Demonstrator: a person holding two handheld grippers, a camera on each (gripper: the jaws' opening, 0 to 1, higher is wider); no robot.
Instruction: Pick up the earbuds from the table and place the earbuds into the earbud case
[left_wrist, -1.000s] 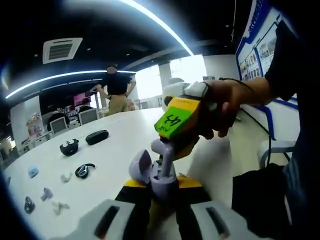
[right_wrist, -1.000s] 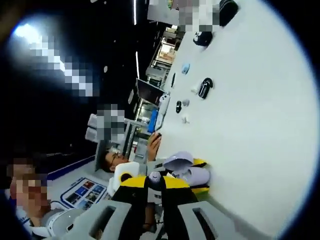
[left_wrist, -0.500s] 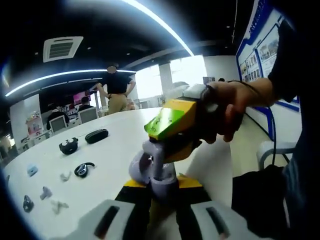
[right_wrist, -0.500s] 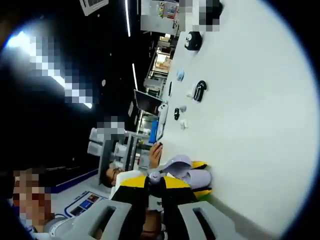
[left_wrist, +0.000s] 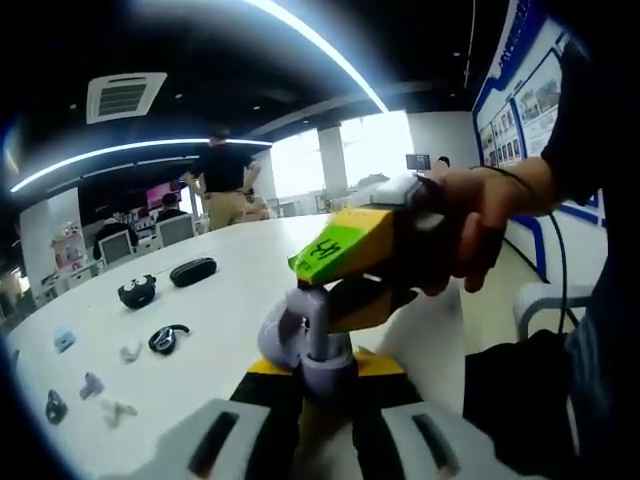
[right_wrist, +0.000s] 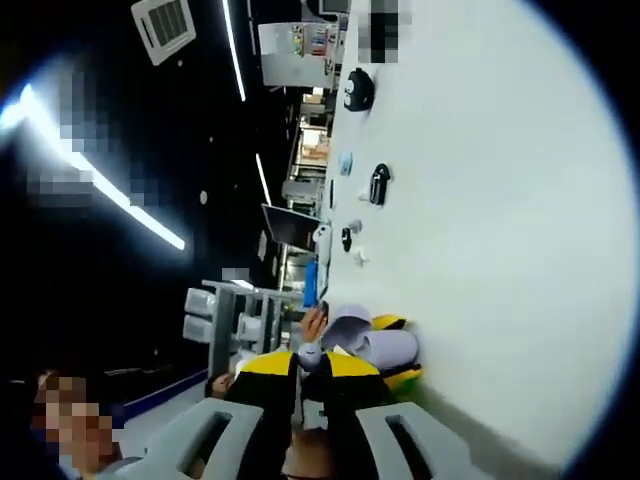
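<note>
Above the white table (left_wrist: 240, 290), the left gripper (left_wrist: 318, 385) has its jaws clamped on the base of an open lavender earbud case (left_wrist: 305, 345), lid (left_wrist: 278, 330) tilted to the left. Over the case, the right gripper (left_wrist: 345, 262), held in a person's hand (left_wrist: 480, 225), points down; its jaws meet on a lavender earbud (left_wrist: 315, 310) standing in the case. Beyond the case, on the table, lie a black oval case (left_wrist: 193, 272), a black round case (left_wrist: 138, 293), a black ear-hook earbud (left_wrist: 168, 340) and several small earbuds (left_wrist: 105, 400). The right gripper view presents the same case (right_wrist: 372, 345) at its jaw tips (right_wrist: 312, 372).
</note>
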